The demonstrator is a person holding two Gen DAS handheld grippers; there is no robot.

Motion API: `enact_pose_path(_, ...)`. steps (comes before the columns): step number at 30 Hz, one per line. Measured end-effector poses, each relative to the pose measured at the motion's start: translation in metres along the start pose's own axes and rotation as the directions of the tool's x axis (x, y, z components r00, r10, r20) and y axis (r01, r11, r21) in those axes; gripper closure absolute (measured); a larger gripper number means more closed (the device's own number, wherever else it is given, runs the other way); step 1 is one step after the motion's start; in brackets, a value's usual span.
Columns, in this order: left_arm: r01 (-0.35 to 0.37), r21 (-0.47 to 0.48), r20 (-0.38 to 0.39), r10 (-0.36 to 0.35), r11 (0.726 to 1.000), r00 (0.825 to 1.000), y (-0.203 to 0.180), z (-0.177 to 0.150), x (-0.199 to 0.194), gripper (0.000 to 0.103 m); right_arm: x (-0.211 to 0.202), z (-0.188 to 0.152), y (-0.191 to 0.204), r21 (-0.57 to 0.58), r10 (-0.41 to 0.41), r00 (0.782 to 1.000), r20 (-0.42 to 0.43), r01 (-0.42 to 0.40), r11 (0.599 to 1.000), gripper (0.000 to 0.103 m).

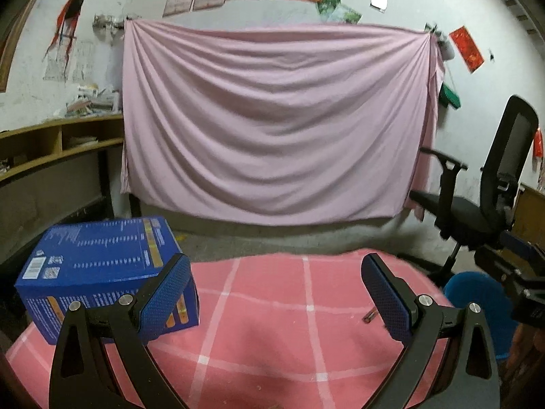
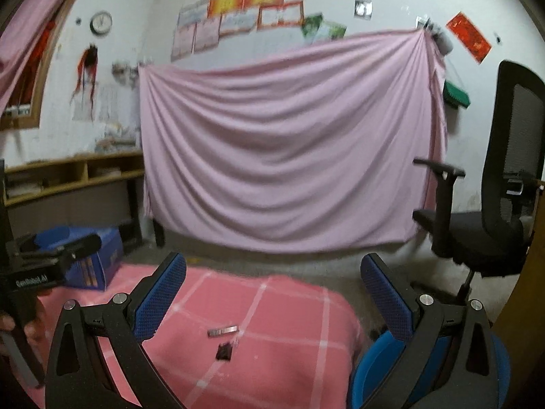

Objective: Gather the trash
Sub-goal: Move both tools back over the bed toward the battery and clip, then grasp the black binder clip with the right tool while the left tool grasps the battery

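In the left wrist view, we see one dark blue printed cardboard box (image 1: 102,272) at the lower left, standing on the pink cloth with white grid lines (image 1: 272,323). White text, barcodes and QR codes cover the box, but we cannot read any of it. Our left gripper (image 1: 276,293) fills the bottom of the frame, its two blue-padded fingers spread wide apart with nothing between them. A small brownish scrap (image 1: 369,316) lies on the cloth just left of the right-hand finger. At the lower right edge a round blue plastic bin (image 1: 477,293) sits beside the cloth; we cannot see what it holds. One black mesh office chair (image 1: 490,197) stands at the right.

In the right wrist view, the other tool at the far left carries white lettering that seems to read "GenRobot.AI", held by a hand (image 2: 30,327). The right gripper (image 2: 272,293) also has its fingers wide apart and empty. Between them, low in the centre of the frame, two pieces of trash lie on the cloth: a thin silvery strip (image 2: 223,330) and, just below it, a small black crumpled scrap (image 2: 224,351). The bin shows at the lower right.

Behind, one pale pink draped sheet (image 1: 272,119) hangs on the wall.
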State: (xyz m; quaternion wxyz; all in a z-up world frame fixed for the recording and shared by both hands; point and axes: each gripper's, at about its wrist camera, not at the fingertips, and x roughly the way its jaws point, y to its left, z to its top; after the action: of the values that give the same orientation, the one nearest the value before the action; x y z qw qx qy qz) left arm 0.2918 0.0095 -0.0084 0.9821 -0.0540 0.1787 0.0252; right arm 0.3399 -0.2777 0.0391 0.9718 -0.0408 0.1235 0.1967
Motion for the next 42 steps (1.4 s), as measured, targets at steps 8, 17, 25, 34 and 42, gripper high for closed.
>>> enact_pose_path(8, -0.001, 0.032, -0.150, 0.006, 0.999, 0.989, -0.006, -0.002, 0.030, 0.005, 0.042, -0.019, 0.003, 0.027, 0.036, 0.960, -0.279, -0.030, 0.999, 0.001)
enact_pose_path(17, 0.041, 0.019, -0.301, -0.034, 0.999, 0.953, -0.007, -0.007, 0.057, 0.006, 0.081, -0.042, 0.016, 0.030, 0.117, 0.842, -0.527, -0.119, 0.992, 0.027)
enact_pose_path(25, 0.118, 0.009, -0.425, -0.103, 0.993, 0.899, -0.015, -0.008, 0.079, 0.031, 0.097, -0.056, 0.025, 0.057, 0.181, 0.753, -0.633, -0.187, 0.981, 0.055)
enact_pose_path(34, 0.233, -0.003, -0.551, -0.196, 0.973, 0.811, -0.036, -0.009, 0.103, 0.055, 0.094, -0.056, 0.012, 0.068, 0.172, 0.744, -0.646, -0.169, 0.983, 0.087)
enact_pose_path(42, 0.320, 0.083, -0.597, -0.210, 0.944, 0.774, -0.075, -0.008, 0.125, 0.055, 0.086, -0.055, -0.015, 0.112, 0.178, 0.759, -0.626, -0.139, 0.984, 0.087)
